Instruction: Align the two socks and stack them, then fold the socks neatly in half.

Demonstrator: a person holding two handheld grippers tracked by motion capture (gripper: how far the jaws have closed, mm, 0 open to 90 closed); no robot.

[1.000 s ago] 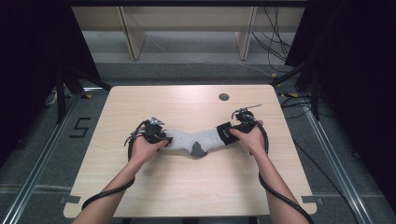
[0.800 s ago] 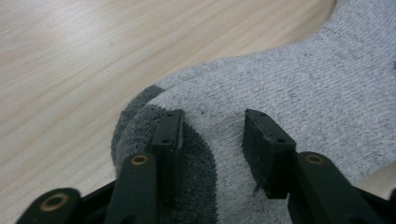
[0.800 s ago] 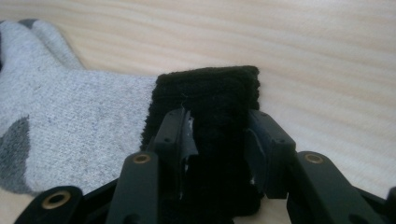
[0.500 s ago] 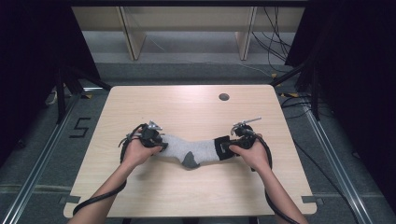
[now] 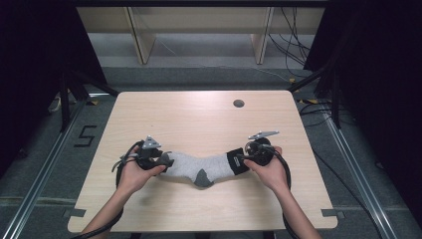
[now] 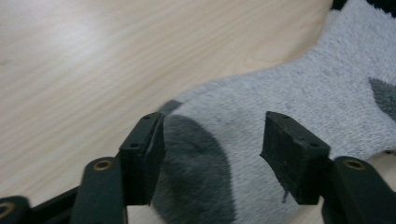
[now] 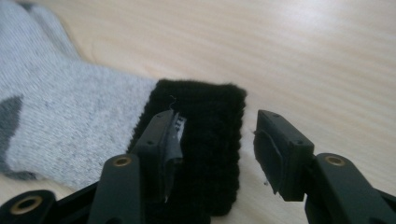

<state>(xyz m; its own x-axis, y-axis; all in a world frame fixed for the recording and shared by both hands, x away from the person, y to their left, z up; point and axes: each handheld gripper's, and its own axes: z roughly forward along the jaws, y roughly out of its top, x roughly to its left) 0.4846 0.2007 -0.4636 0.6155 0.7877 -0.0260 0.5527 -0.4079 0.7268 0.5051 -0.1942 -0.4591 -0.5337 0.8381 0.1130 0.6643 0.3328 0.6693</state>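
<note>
Grey sock [image 5: 201,167] flat on near bench [image 5: 199,119], stretched left to right. Left tongs [image 6: 212,144] and right tongs [image 7: 215,144] just opened, gripping nothing; toe and black cuff [image 7: 205,121] released, likely to leave it smoothed.

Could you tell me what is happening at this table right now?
A person is laying a grey sock flat on the wooden table. The left gripper is at the dark toe end and the right gripper is at the black cuff. Both sets of jaws have just been opening and now stand apart over the sock, no longer pinching it.
</note>
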